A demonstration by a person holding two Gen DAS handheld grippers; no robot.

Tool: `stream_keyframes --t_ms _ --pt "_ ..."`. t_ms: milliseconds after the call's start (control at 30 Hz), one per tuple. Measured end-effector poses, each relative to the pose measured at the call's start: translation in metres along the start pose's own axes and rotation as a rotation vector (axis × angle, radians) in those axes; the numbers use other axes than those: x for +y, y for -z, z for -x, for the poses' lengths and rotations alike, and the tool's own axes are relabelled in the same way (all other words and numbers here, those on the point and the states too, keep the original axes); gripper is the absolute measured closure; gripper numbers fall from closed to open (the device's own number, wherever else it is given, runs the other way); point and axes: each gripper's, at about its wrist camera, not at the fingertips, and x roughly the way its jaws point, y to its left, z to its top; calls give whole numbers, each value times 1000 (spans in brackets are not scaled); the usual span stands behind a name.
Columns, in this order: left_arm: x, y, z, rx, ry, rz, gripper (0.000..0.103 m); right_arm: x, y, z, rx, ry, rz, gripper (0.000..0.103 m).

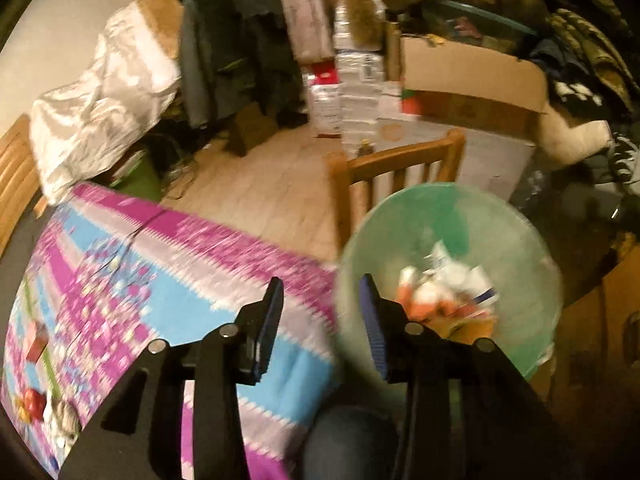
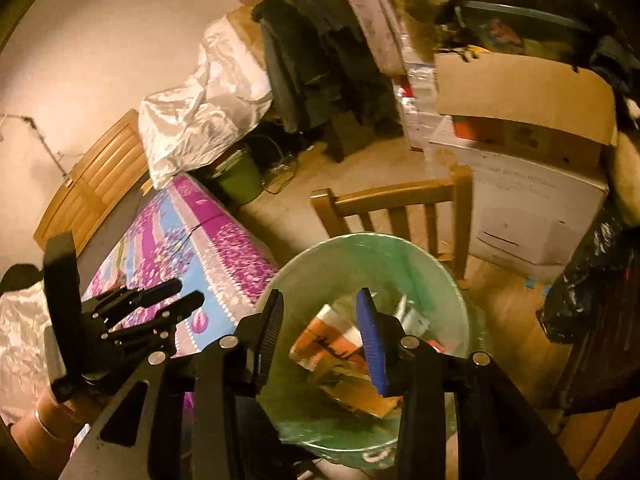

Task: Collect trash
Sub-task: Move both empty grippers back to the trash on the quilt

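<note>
Trash bin [image 2: 372, 360] — pale green, lined with a translucent bag — stands on the floor just beside the near corner of the table [image 2: 208, 240], with a wooden chair [image 2: 392, 208] behind it. Inside: a loose heap of trash [image 2: 340, 356], orange-and-white wrappers, white paper scraps and a brown cardboard piece; the same heap reads as blurred orange and white in the left wrist view [image 1: 444, 292]. Right gripper [image 2: 320, 336] hangs directly over the bin mouth, fingers spread, nothing between them. Left gripper [image 1: 320, 320] also has its fingers spread and empty; it sits over the table edge where the patterned purple-and-blue cloth meets the bin rim [image 1: 352, 248], and shows from the side at the left of the right wrist view [image 2: 180, 296]. Left view is motion-blurred, so fine detail on the cloth is unreliable. Small items lie at the far left corner of the cloth — something red and round [image 1: 34, 400] and a small dark-red block [image 1: 36, 344]; cannot tell whether these are trash. Judgement: a drop looks just completed, and the step in hand is going for the next piece. To do it well: lift the right gripper clear of the rim before swinging, so the liner is not snagged; keep fingers wide on approach, come down over the piece, close fully before lifting; release only when centred over the bin. Surroundings: stacked cardboard boxes [image 2: 524, 96], a white cloth-draped pile [image 2: 200, 120], dark jackets [image 2: 316, 60].
</note>
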Motion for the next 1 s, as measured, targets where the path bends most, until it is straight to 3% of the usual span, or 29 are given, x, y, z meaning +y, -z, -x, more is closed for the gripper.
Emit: stream_keyframes --t_ms 233,467,767,1000 --pt "73 65 17 40 -93 187 63 59 0 -24 29 -89 93 63" --pt "159 174 55 105 -222 468 63 161 20 -72 155 -217 266 63" --pt "249 329 132 160 -473 856 64 325 95 -131 367 -399 536 63" --pt "313 401 173 136 -619 1052 64 419 174 -170 520 -501 689 62"
